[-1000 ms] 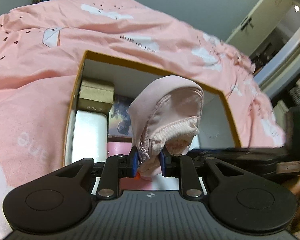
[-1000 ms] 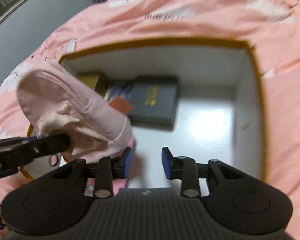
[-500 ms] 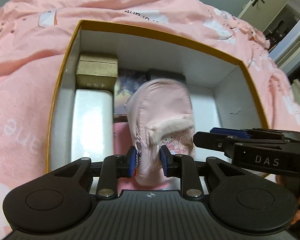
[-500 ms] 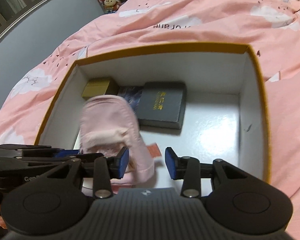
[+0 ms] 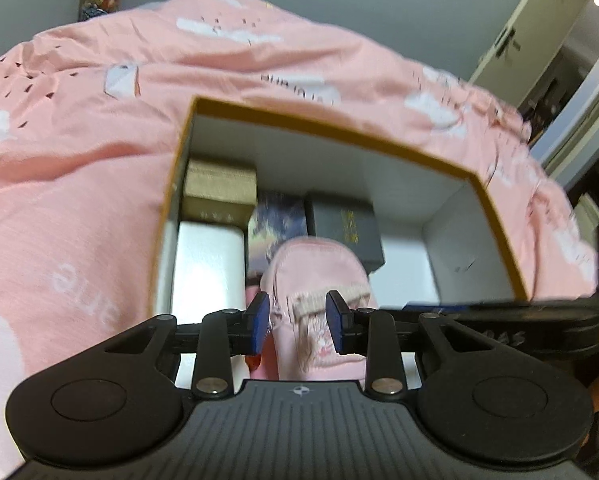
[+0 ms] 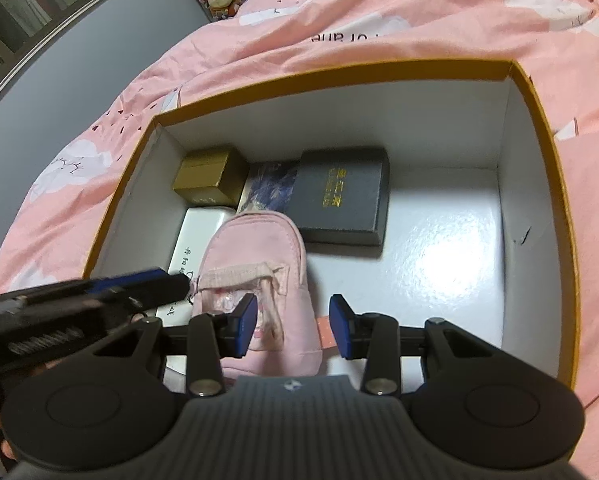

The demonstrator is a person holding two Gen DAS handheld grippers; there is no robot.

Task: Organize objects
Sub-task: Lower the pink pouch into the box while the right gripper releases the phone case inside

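Now my left gripper (image 5: 298, 316) has just been opening; its blue pads straddle the small pink fabric pouch (image 5: 319, 300) without pressing it. That pouch lies on the floor of the white-lined, orange-rimmed cardboard box (image 6: 539, 92), near its front edge. My right gripper (image 6: 293, 326) stands parted and holds nothing, with the pouch's edge by its left pad. Along the box's left wall sits a white rectangular box (image 5: 207, 268); past it, in the far left corner, a gold cardboard box (image 6: 209, 176). A picture-printed flat booklet (image 6: 269, 188) and a dark grey box with gold lettering (image 6: 341, 196) lie mid-floor. Only the right view shows the bare glossy floor toward the right wall. Pink cloud-print bedding (image 5: 79, 140) carries the box.
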